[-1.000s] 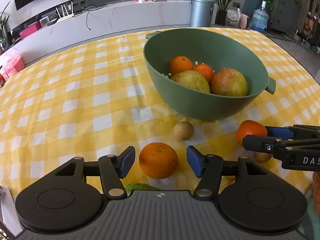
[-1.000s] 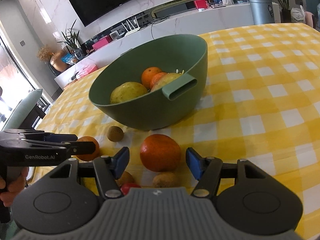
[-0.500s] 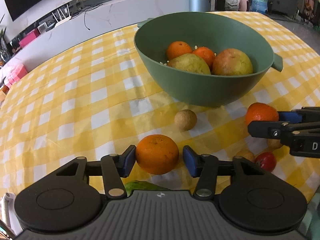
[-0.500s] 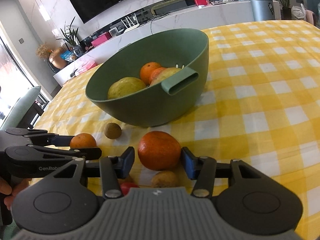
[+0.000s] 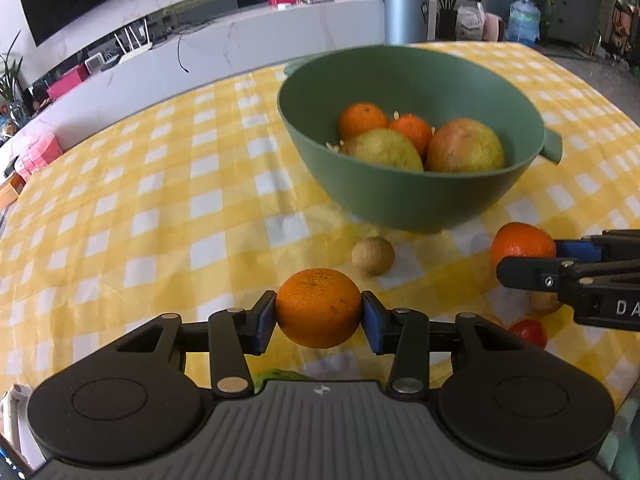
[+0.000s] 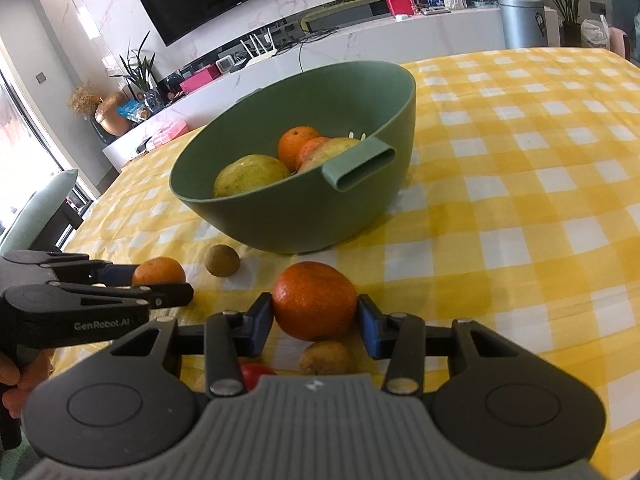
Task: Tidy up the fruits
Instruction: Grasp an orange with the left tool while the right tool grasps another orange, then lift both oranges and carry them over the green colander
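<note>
A green bowl (image 5: 400, 200) (image 6: 280, 216) stands on the yellow checked tablecloth and holds two oranges and two larger yellow-green fruits. In front of it, my left gripper (image 5: 319, 316) is closing its jaws on an orange (image 5: 319, 304), and both blue pads touch the orange's sides. The right wrist view shows this gripper (image 6: 160, 280) at the left with its orange (image 6: 160, 272). My right gripper (image 6: 315, 316) is closing too, with both pads against a second orange (image 6: 314, 300). From the left wrist view, that gripper (image 5: 528, 258) enters at the right.
A small brown round fruit (image 5: 373, 256) (image 6: 222, 260) lies between the two oranges, near the bowl's foot. A brown fruit (image 6: 326, 358) and a red one (image 5: 530, 332) lie under the right gripper. Something green (image 5: 280, 376) shows beneath the left gripper. A hand (image 6: 16, 384) holds the left gripper.
Both pairs of jaws have narrowed from well apart to touching their oranges. The left gripper's view has shifted slightly; the right has kept still.
</note>
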Available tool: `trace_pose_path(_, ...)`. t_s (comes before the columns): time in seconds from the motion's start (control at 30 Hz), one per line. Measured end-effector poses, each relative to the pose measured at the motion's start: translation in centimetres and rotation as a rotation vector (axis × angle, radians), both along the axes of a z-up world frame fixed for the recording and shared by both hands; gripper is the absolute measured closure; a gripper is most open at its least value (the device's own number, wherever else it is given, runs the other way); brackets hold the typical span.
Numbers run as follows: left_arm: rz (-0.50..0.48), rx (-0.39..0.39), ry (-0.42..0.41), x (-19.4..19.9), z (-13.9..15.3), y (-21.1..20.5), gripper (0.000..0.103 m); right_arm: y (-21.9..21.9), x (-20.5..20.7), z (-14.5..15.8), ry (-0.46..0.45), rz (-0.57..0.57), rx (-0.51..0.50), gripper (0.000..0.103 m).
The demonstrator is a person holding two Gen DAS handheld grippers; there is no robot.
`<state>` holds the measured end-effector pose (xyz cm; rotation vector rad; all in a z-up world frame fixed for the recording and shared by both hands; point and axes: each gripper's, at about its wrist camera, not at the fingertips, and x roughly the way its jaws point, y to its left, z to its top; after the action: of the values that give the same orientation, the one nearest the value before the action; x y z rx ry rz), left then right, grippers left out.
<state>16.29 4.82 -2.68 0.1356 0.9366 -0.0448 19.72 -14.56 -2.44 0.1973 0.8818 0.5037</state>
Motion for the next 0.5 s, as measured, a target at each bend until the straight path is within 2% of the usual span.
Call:
trace_pose_path(0.23,0.021,-0.136,-0.054,-0.6,2.0,0.7,0.053,-0.2,-0.9,1.1,-0.058,0.001,0.014,0.061)
trace_pose_path(0.5,0.018,-0.228,-0.123,-1.1,4.5,0.7,0.053,-0.6,-2.5,3.4,-0.145,0.028,0.013,0.061)
